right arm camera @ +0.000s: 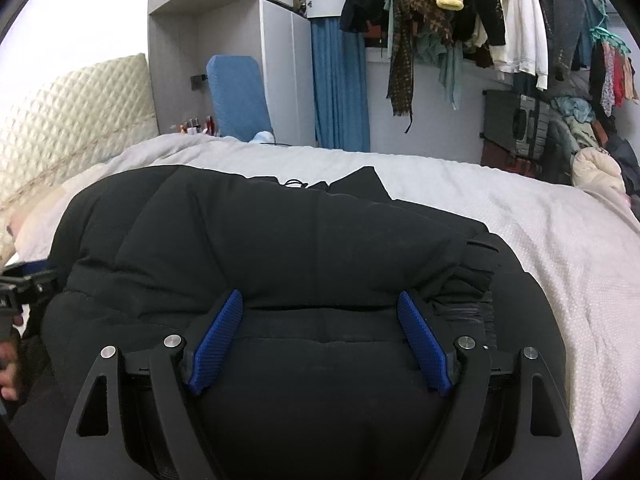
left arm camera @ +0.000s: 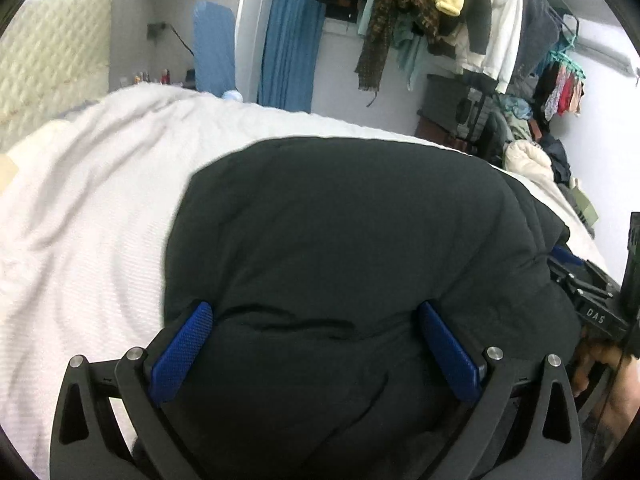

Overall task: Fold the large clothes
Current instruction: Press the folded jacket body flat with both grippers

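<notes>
A large black padded jacket point(left arm camera: 340, 232) lies bunched on the white bed cover point(left arm camera: 92, 208). My left gripper point(left arm camera: 314, 312) is open, its blue pads point(left arm camera: 184, 352) spread wide, with the jacket's near edge bulging between them. My right gripper point(right arm camera: 320, 304) is open too, with blue pads point(right arm camera: 218, 344) on both sides of a fold of the same jacket point(right arm camera: 280, 232), pressing on the fabric. The right gripper also shows at the right edge of the left wrist view point(left arm camera: 576, 276), at the jacket's right side. The jacket's collar end points away from me.
The white bed cover point(right arm camera: 500, 224) spreads left and right of the jacket. A quilted headboard point(right arm camera: 68, 120) stands at the left. A rack of hanging clothes point(right arm camera: 480, 12), a blue curtain point(right arm camera: 340, 88) and a pile of clothes point(right arm camera: 592, 168) stand beyond the bed.
</notes>
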{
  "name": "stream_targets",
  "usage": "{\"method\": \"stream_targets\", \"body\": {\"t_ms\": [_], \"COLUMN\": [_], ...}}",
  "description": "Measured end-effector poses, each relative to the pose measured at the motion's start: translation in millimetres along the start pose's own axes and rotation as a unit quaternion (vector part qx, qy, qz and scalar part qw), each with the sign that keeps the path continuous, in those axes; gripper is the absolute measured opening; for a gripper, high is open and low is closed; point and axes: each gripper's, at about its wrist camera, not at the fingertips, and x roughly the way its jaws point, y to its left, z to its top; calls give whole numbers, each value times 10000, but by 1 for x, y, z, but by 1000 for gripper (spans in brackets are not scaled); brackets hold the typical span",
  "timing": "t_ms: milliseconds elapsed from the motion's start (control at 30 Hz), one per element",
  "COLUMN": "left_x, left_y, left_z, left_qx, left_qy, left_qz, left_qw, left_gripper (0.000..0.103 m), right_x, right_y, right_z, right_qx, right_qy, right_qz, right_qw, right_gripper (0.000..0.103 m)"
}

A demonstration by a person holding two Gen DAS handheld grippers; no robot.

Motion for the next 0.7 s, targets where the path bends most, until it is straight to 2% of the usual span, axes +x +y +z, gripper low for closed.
{"method": "stream_targets", "body": {"t_ms": [200,400,500,600,700], "left_x": [-34,-84,-120,-152,-183], "left_y": [-3,-8,-13,-21,-27], "left_z": [-3,-7,-5,-5,-14], "left_qx": [-108,-341,-372,-205,-164], "left_qy": [-73,-251,-476,-692,-822], "left_qz": [307,523,480,523,379], "left_qw": [9994,9977,9970,9960,9958], "left_gripper": [103,103,103,103,103], "right_x": [-22,-72,-100,-127,-153], "right_y": [0,5,10,15,19], "right_z": [12,27,34,39,35], "right_qx": [129,238,191,144,200], "right_qy": [92,-212,-374,-450,-463], "right_qz": [83,49,67,66,91], "right_qw": [9998,9995,9991,9989,9987], "right_gripper": [81,95,103,103,103]}}
